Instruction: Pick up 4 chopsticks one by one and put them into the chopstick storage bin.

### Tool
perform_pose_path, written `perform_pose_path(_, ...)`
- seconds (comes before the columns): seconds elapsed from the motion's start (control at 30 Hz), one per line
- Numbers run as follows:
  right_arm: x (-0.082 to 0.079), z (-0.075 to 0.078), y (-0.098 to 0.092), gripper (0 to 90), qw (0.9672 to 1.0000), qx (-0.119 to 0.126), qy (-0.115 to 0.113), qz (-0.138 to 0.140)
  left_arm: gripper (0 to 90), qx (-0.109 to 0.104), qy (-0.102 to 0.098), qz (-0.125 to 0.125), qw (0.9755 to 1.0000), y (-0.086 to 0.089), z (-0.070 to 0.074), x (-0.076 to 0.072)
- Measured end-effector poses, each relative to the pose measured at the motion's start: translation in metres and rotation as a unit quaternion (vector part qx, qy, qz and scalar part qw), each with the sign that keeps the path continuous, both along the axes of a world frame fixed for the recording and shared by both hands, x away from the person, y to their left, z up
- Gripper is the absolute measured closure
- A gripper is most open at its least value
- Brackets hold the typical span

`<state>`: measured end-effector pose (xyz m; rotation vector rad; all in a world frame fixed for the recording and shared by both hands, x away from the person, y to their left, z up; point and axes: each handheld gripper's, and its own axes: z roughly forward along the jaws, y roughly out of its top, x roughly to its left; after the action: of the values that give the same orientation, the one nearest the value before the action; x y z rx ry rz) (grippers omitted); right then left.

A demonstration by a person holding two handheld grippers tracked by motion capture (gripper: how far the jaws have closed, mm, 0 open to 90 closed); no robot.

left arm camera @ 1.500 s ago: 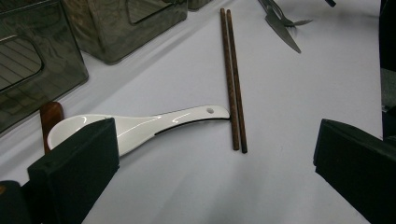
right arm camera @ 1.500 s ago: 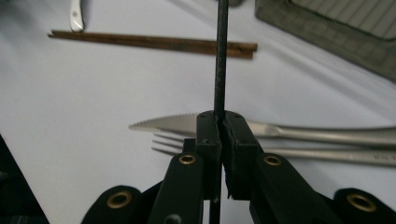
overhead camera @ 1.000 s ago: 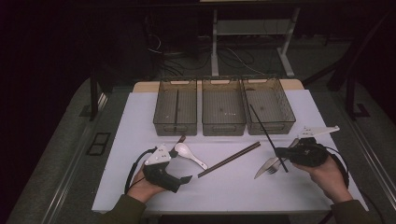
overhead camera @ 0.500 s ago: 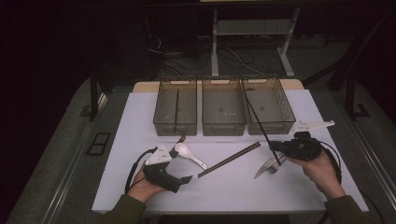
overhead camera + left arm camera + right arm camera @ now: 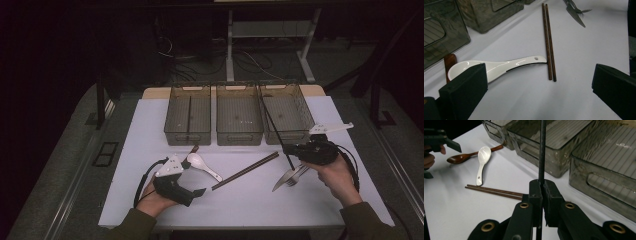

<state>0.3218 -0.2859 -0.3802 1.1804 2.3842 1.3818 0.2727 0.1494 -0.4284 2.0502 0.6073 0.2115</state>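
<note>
Black chopstick (image 5: 274, 131) is clamped between the closed jaws of the right gripper (image 5: 296, 151). Compared with a second ago, that gripper has moved up and inward toward the right bin (image 5: 300, 107), the stick's far end now leaning over the bin's rim. Deposit appears imminent. Left gripper (image 5: 196, 172) rests open beside the white spoon (image 5: 202, 165).

No text, label, brand, number or sign can be read anywhere in these pictures. The smoky translucent plastic bin (image 5: 606, 162) nearest the right gripper (image 5: 541, 187) carries a faint pale mark on its ribbed floor in the right gripper view, but it is too small and blurred to make out as letters.
</note>
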Motion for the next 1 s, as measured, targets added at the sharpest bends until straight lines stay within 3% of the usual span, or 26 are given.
perform_pose_path(0.47,0.018,0.007,0.022,84.8,0.9997,0.024,-0.004,0.003,0.0,-0.001,-0.001,-0.001,1.0,0.0,0.0,0.0)
perform_pose_path(1.0,0.039,0.019,0.056,84.9,0.9984,0.048,-0.026,0.011,0.0,-0.001,-0.001,0.001,1.0,0.0,0.0,0.0)
